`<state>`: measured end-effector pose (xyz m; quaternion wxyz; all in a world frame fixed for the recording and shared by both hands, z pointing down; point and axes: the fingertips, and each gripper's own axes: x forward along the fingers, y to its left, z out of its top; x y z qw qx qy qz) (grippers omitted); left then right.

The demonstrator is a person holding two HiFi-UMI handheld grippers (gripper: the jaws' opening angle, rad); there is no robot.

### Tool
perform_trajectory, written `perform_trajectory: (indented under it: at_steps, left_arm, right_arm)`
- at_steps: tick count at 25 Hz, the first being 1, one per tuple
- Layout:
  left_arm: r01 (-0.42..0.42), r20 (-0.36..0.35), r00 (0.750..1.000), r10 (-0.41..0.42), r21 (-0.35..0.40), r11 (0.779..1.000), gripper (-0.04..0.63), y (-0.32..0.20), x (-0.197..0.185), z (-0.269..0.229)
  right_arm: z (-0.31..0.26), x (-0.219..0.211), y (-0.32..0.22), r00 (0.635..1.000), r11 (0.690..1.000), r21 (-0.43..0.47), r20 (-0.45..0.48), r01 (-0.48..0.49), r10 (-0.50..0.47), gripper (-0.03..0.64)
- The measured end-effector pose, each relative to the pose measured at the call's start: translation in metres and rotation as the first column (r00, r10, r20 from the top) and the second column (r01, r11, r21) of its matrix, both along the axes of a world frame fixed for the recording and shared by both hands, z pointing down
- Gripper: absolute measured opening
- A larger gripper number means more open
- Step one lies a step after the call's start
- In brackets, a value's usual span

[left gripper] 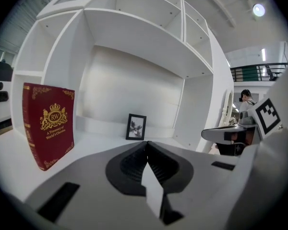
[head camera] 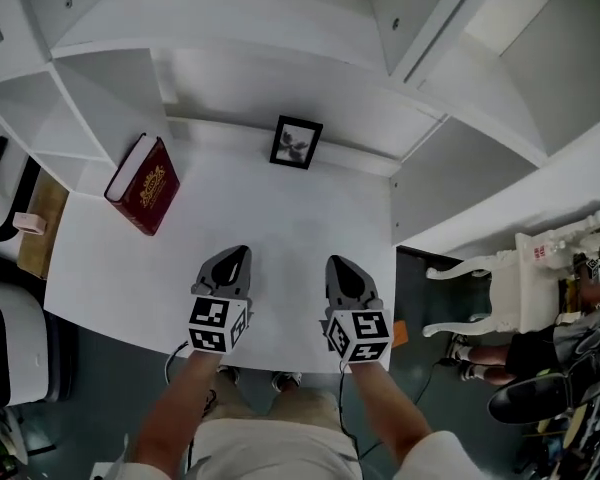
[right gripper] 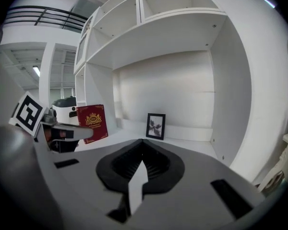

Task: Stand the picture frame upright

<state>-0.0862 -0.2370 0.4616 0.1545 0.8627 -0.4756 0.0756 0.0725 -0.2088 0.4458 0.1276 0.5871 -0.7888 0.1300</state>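
Observation:
A small black picture frame point(head camera: 296, 142) with a grey print stands upright at the back of the white desk point(head camera: 280, 238), against the rear ledge. It also shows in the left gripper view as the frame point(left gripper: 136, 127) and in the right gripper view as the frame point(right gripper: 156, 126). My left gripper point(head camera: 237, 254) and right gripper point(head camera: 337, 263) hover side by side over the desk's front part, well short of the frame. Both are shut with nothing between the jaws. The left gripper point(left gripper: 146, 143) and right gripper point(right gripper: 142, 141) point toward the frame.
A dark red book point(head camera: 143, 184) stands on the desk at the left, seen also as the book point(left gripper: 48, 123) and the book point(right gripper: 92, 122). White shelf compartments point(head camera: 110, 98) surround the desk. A white chair point(head camera: 500, 288) and a person point(head camera: 540, 343) are at the right.

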Motion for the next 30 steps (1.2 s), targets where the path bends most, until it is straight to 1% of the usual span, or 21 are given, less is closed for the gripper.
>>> perform_trajectory:
  at_steps: [3,8,11,14,18,21,24,27,30]
  left_arm:
    - [0.015,-0.008,1.0,-0.015,0.012,1.0,0.018,0.012,-0.001,-0.019]
    - [0.026,-0.02,0.999,-0.025,0.062,0.998,0.018,0.029,-0.001,-0.055]
    - [0.034,-0.016,0.999,-0.033,0.093,0.995,0.018,0.039,-0.007,-0.073]
    - [0.058,-0.026,0.998,-0.055,0.117,0.991,0.018,0.046,-0.017,-0.091]
    - [0.101,-0.048,0.994,-0.095,0.146,0.984,0.018,0.059,-0.036,-0.113]
    - [0.128,-0.061,0.991,-0.119,0.154,0.98,0.018,0.066,-0.052,-0.126]
    - [0.147,-0.076,0.988,-0.136,0.152,0.977,0.018,0.074,-0.064,-0.137]
    - [0.162,-0.063,0.986,-0.153,0.173,0.971,0.018,0.082,-0.076,-0.15]
    - [0.192,-0.059,0.981,-0.184,0.189,0.963,0.018,0.09,-0.09,-0.162]
  right_arm:
    - [-0.014,0.004,0.017,1.0,1.0,0.006,0.024,0.004,-0.004,0.009]
    - [-0.039,0.018,0.042,0.996,1.0,0.017,0.09,-0.005,0.003,0.009]
    - [-0.051,0.026,0.056,0.993,1.0,0.026,0.121,-0.012,0.008,0.009]
    - [-0.071,0.037,0.069,0.989,0.998,0.055,0.149,-0.022,0.014,0.009]
    - [-0.101,0.049,0.085,0.989,0.993,0.112,0.148,-0.023,0.006,0.009]
    - [-0.115,0.061,0.092,0.989,0.989,0.142,0.144,-0.044,0.023,0.009]
    - [-0.116,0.076,0.098,0.985,0.988,0.135,0.16,-0.08,0.058,0.009]
    - [-0.117,0.088,0.108,0.981,0.987,0.121,0.177,-0.102,0.079,0.009]
    - [-0.125,0.098,0.118,0.981,0.986,0.125,0.176,-0.11,0.087,0.009]
